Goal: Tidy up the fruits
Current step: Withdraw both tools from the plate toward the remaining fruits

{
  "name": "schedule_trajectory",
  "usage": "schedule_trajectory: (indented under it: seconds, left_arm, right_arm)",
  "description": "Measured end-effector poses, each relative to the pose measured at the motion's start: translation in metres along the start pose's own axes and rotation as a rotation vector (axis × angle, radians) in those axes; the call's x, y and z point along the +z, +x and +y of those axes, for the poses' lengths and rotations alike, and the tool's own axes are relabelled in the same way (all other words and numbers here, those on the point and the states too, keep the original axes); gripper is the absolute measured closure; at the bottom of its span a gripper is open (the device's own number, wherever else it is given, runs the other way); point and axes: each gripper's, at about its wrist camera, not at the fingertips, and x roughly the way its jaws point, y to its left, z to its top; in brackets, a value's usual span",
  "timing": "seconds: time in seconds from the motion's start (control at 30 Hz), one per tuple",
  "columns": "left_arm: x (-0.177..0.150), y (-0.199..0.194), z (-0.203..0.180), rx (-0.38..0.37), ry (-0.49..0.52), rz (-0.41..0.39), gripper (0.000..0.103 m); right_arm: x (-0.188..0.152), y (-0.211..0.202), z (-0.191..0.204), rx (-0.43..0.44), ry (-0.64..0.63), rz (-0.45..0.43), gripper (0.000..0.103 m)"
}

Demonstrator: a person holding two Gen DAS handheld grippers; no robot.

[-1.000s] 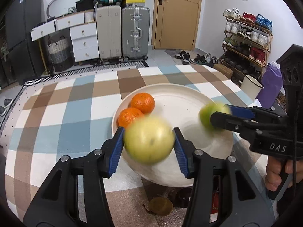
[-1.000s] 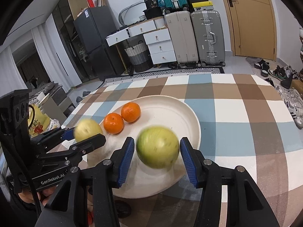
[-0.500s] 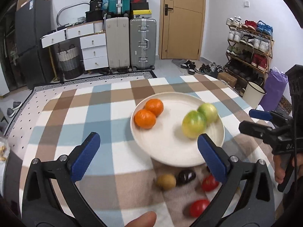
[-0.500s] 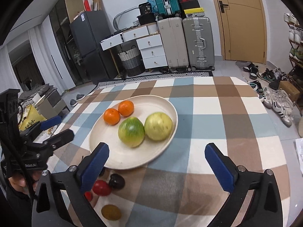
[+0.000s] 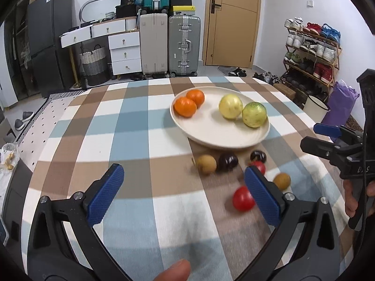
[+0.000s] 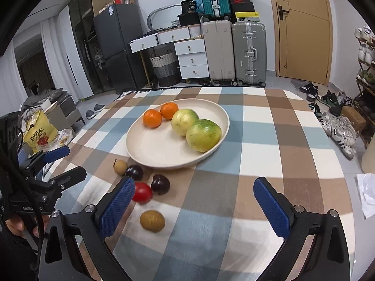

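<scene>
Left wrist view: both the left gripper [image 5: 182,188] and right gripper [image 6: 195,200] gape empty, their two green fruits [image 5: 254,114] resting on the plate [image 5: 218,138] so small fruits [image 5: 243,198] come next.

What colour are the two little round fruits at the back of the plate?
Orange; the two oranges show best in the right wrist view.

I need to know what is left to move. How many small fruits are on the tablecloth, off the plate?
6, all just in front of the plate: two brown fruits, two dark plums, and two red fruits, one half hidden behind the left tool's finger.
</scene>
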Motion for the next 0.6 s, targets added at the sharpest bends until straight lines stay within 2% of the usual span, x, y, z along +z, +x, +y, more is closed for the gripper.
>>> schedule_trajectory:
  seconds: [0.13, 0.23, 0.33, 0.47, 0.6]
  left_arm:
    - [-0.010, -0.006, -0.007, -0.026, 0.005, -0.002, 0.000]
    - [-0.013, -0.007, -0.016, -0.021, 0.031, 0.007, 0.000]
    - [-0.013, -0.004, -0.022, -0.018, 0.053, 0.016, 0.000]
    - [-0.016, 0.002, -0.020, -0.031, 0.039, 0.037, 0.000]
    - [-0.019, 0.008, -0.017, -0.042, 0.029, 0.057, 0.000]
  right_arm:
    - [-0.015, -0.004, 0.005, -0.006, 0.026, 0.015, 0.000]
    - [-0.026, -0.001, 0.010, -0.025, 0.024, 0.073, 0.000]
    - [-0.034, 0.000, 0.012, -0.039, 0.021, 0.094, 0.000]
    - [-0.039, 0.008, 0.013, -0.049, 0.036, 0.141, 0.000]
    - [-0.040, 0.012, 0.022, -0.072, -0.002, 0.159, 0.000]
